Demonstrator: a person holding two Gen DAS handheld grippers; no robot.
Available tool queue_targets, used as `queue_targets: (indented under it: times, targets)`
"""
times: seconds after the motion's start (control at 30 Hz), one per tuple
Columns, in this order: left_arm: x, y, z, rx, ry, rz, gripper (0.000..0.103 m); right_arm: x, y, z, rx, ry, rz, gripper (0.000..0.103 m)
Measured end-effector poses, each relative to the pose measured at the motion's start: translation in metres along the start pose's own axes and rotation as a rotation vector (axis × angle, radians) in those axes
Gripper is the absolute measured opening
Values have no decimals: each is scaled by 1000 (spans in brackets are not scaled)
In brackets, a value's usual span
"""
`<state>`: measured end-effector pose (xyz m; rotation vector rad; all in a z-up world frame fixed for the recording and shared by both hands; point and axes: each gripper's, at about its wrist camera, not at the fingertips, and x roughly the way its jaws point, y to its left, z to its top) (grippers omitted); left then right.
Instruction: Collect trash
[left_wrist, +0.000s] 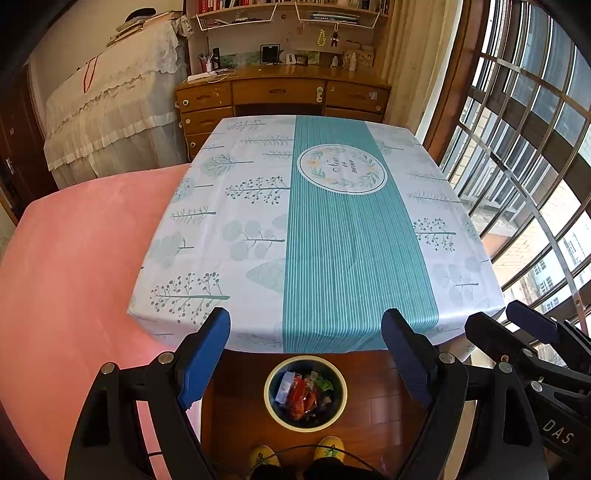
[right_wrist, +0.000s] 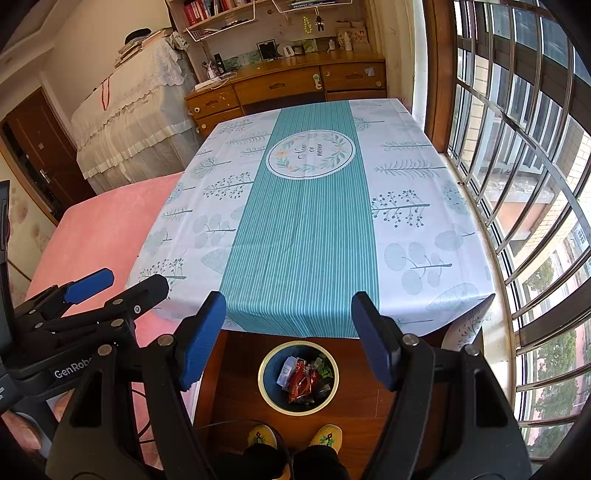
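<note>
Both the left gripper (left_wrist: 306, 350) and the right gripper (right_wrist: 288, 334) hang released with nothing between their pads, over the near edge of the desk (left_wrist: 258, 206). The trash (left_wrist: 304, 395), wrappers and packets, sits in the bin (left_wrist: 271, 406) on the floor at six o'clock, by the person's slippers (right_wrist: 325, 437). Collecting looks finished; no trash shows on the desk, so I'd say only a last check remains
</note>
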<state>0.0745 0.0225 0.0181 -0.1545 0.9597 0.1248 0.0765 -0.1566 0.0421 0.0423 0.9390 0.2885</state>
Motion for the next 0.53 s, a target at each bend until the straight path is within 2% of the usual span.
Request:
queue_targets:
  times: [0.53]
  targets:
    - [8, 1, 0, -12, 3, 16, 86, 0, 0, 0, 2, 0, 0, 68]
